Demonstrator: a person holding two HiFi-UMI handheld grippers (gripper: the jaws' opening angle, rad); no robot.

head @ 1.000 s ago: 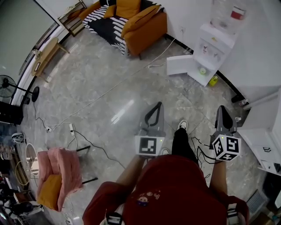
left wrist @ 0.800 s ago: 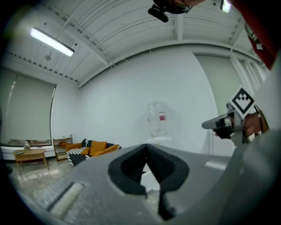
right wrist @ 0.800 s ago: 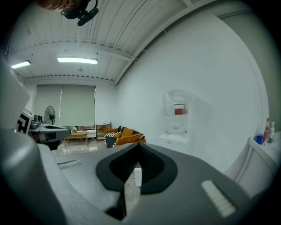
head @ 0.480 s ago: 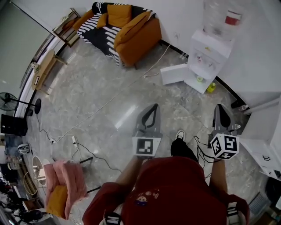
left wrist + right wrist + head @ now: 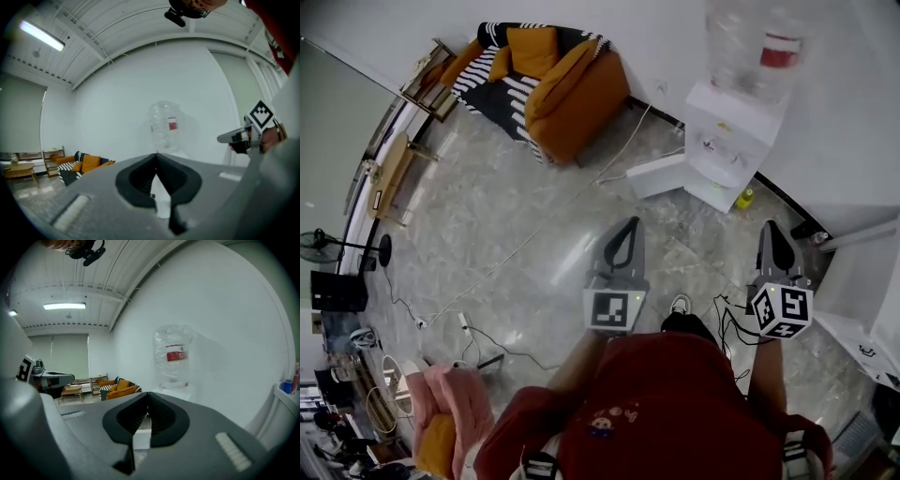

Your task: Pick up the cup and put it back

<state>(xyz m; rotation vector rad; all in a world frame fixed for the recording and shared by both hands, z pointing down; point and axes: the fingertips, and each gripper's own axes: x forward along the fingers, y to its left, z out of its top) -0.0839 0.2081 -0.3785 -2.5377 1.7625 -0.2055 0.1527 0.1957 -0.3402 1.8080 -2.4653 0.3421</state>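
No cup can be made out in any view. My left gripper (image 5: 625,225) and my right gripper (image 5: 775,230) are held out level in front of the person, side by side above the stone floor. Each has its jaws closed tip to tip with nothing between them. Both point toward a white water dispenser (image 5: 724,141) with a clear bottle (image 5: 761,42) on top, standing against the white wall. The left gripper (image 5: 156,154) has the bottle (image 5: 164,123) straight ahead, and the right gripper (image 5: 148,393) sees the same bottle (image 5: 173,356) just right of its tips.
An orange sofa (image 5: 555,77) with a striped throw stands at the far left. A white flat box (image 5: 661,174) and a yellow-green bottle (image 5: 746,198) lie by the dispenser. Cables (image 5: 469,323) trail over the floor. A pink chair (image 5: 455,405) is near left, a white cabinet (image 5: 862,281) at right.
The person has walked forward: the dispenser, its bottle and the sofa have come nearer and larger in the head view. Both grippers kept their pose and stayed shut.
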